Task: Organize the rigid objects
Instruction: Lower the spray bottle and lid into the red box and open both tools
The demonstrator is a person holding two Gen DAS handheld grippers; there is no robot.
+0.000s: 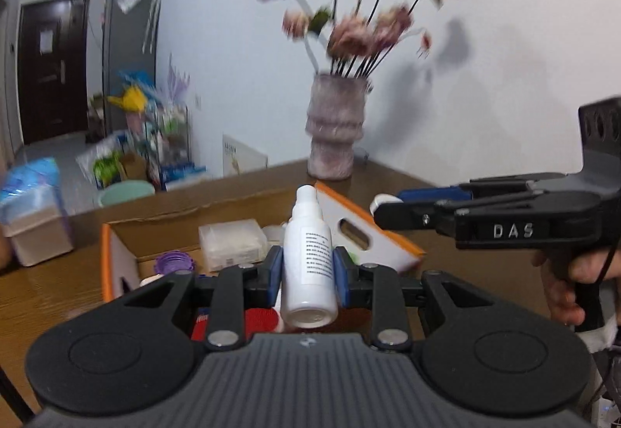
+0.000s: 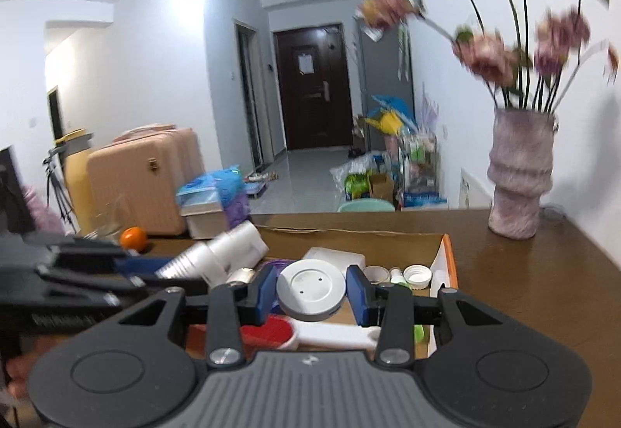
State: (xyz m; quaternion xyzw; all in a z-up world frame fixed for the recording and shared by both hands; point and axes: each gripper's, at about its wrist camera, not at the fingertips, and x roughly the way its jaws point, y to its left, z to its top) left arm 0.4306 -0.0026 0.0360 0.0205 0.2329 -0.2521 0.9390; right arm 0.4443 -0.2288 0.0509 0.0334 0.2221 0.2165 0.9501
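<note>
My left gripper [image 1: 306, 258] is shut on a white labelled bottle [image 1: 308, 265], held nearly upright above an orange-edged cardboard box [image 1: 116, 234]. The right gripper [image 2: 312, 282] is shut on a white round disc [image 2: 311, 290] over the same box [image 2: 446, 253]. In the left wrist view the right gripper [image 1: 384, 208] comes in from the right in a person's hand, with the disc's rim [image 1: 382, 200] showing at its tip. In the right wrist view the left gripper [image 2: 124, 270] is a blurred shape at the left edge.
The box holds a clear plastic case [image 1: 233, 241], a purple cap [image 1: 174, 261], stacked white cups [image 2: 225, 253], a white cap [image 2: 417, 274] and a red brush [image 2: 268, 334]. A vase of flowers [image 2: 520, 171] stands at the wooden table's far right. An orange [image 2: 133, 237] lies left of the box.
</note>
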